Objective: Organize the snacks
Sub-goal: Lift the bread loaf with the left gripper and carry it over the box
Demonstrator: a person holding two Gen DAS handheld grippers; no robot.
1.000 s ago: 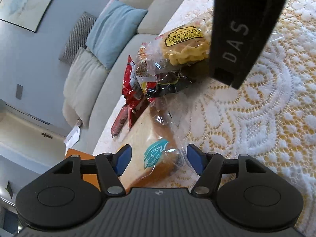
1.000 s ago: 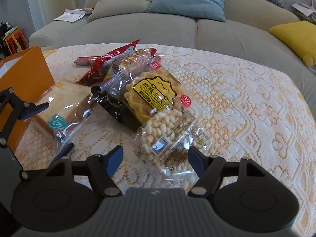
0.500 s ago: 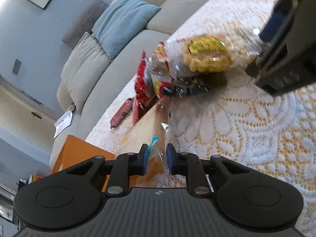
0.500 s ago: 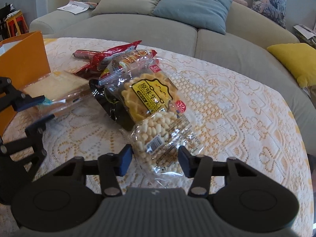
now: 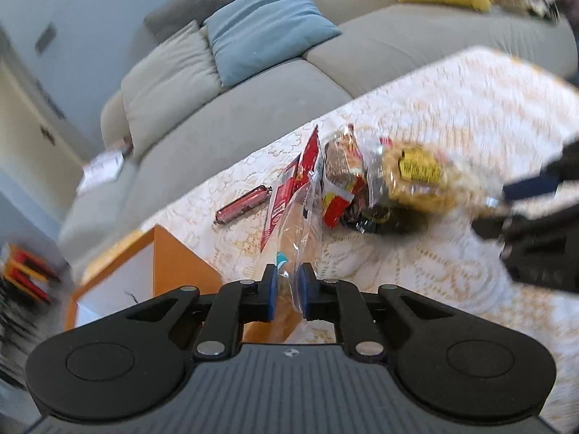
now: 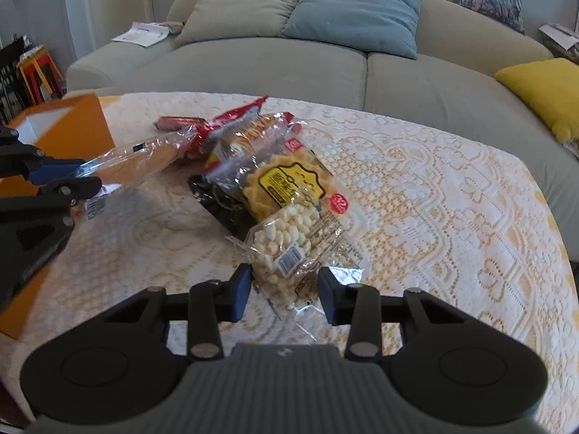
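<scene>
My left gripper (image 5: pixel 287 294) is shut on a clear-wrapped bread packet (image 5: pixel 300 231) and holds it lifted off the table; the packet also shows in the right wrist view (image 6: pixel 134 164), near the orange box (image 6: pixel 65 123). My right gripper (image 6: pixel 284 294) is partly closed around the near end of a clear bag of white puffed snacks (image 6: pixel 289 249), jaws at both sides; contact is unclear. Behind it lie a yellow waffle-cookie pack (image 6: pixel 286 184), a dark packet (image 6: pixel 220 202), a biscuit pack (image 6: pixel 249 137), a red packet (image 5: pixel 289 188) and a sausage stick (image 5: pixel 242 204).
The orange box (image 5: pixel 181 256), open at the top with a white inside, stands at the table's left edge. A lace tablecloth (image 6: pixel 434 199) covers the table. A grey sofa (image 6: pixel 289 65) with blue and yellow cushions runs behind the table.
My left gripper closed on the bread packet and lifted it up and toward the orange box. My right gripper's jaws narrowed around the puffed-snack bag.
</scene>
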